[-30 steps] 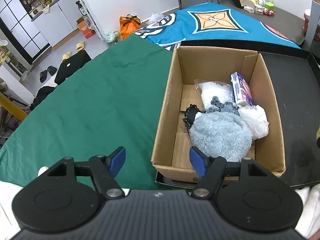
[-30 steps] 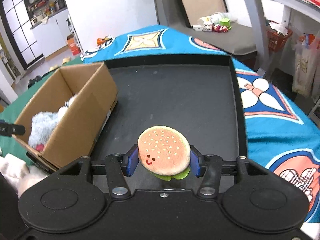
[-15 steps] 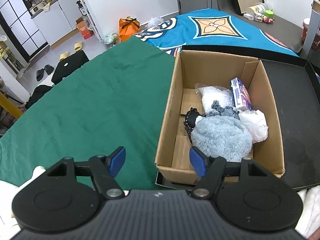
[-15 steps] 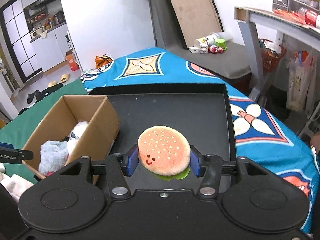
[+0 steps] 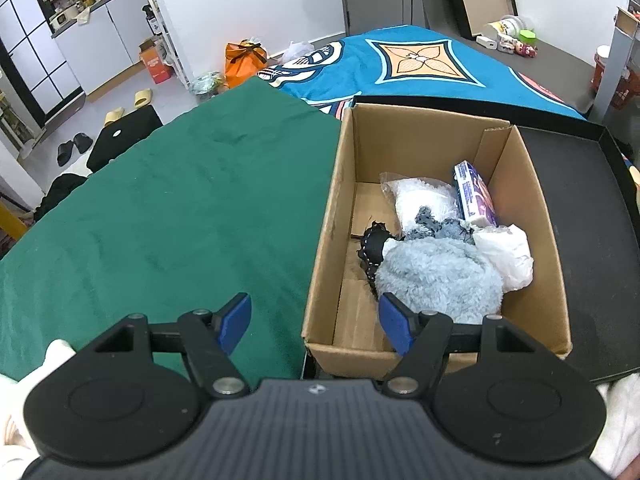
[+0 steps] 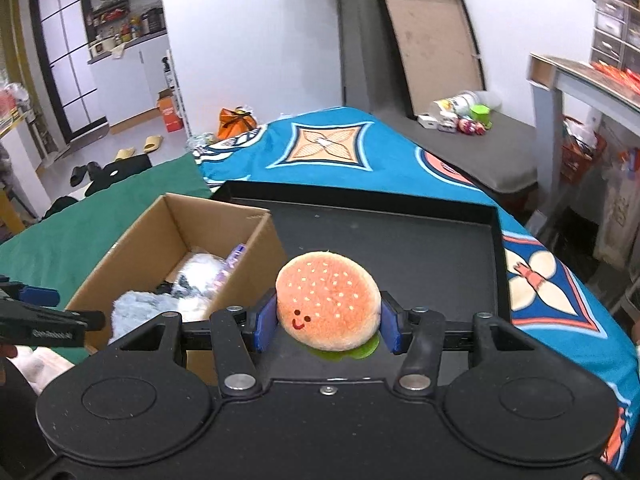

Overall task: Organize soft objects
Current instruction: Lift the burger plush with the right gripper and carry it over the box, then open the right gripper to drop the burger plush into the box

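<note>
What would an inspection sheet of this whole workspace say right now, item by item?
Surface: green cloth beside a blue patterned cloth; a black tray lies on them.
Job's things: burger plush held above the tray; cardboard box holds a grey fluffy toy, a white bag and a purple packet.
Clutter: slippers and an orange bag on the floor.
Grippers: left gripper open and holding nothing, at the box's near end; right gripper shut on the burger plush.
Cables: nothing seen.
Surroundings: white cabinets, kitchen shelving.
</note>
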Demonstrator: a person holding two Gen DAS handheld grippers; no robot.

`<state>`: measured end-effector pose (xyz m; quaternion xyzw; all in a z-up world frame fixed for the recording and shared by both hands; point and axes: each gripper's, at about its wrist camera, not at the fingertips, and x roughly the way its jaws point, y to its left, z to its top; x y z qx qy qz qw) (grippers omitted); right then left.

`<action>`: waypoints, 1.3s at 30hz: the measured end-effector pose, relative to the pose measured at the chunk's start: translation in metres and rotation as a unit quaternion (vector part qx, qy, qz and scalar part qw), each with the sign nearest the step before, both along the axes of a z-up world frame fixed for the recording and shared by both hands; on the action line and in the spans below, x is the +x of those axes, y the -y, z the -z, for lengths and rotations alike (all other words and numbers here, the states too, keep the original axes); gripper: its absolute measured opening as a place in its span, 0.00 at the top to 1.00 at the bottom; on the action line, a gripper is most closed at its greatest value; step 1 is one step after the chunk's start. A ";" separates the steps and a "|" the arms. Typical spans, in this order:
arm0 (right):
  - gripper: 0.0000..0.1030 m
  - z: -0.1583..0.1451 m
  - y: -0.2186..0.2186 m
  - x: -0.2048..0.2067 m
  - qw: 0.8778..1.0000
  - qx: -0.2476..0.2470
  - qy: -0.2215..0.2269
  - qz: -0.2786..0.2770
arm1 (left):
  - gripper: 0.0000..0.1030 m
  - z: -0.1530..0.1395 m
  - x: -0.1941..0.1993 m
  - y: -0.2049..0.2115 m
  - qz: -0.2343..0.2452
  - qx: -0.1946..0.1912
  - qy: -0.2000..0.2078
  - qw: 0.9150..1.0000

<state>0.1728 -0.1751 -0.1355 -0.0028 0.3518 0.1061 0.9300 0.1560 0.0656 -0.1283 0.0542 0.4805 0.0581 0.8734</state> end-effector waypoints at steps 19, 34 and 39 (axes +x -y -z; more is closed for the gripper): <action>0.51 -0.020 -0.089 0.027 0.996 -0.025 0.011 -0.088 | 0.77 0.018 0.009 -0.022 -0.007 -0.074 0.009 0.997; 0.30 -0.012 -0.136 0.039 0.992 -0.005 0.008 -0.123 | 0.89 0.022 0.009 -0.040 -0.021 -0.129 0.010 0.991; 0.30 -0.008 -0.127 0.035 0.994 -0.006 -0.011 -0.112 | 0.88 0.023 0.009 -0.040 -0.023 -0.132 0.010 0.991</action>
